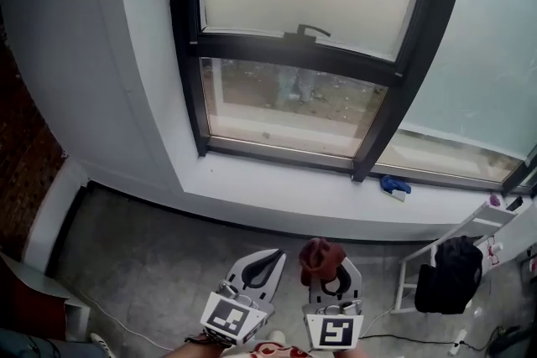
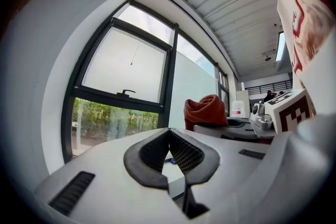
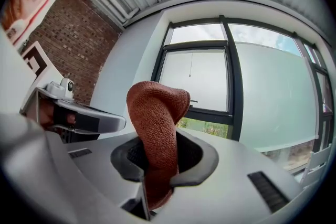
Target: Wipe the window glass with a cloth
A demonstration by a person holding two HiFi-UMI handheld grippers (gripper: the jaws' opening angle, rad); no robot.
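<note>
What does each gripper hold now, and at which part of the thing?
The right gripper is shut on the cloth, gripping its lower half; the bunched top stands above the jaws. The left gripper is shut and holds nothing.

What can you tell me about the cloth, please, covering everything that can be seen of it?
The cloth is rust red, coarsely woven or knitted, and looks soft and thick. It is bunched into a lump, not spread flat. The right gripper is shut on it: the lower part is pinched between the jaws, the rounded top stands beyond their tips. It is held in the air, short of the window, touching only the gripper.
</note>
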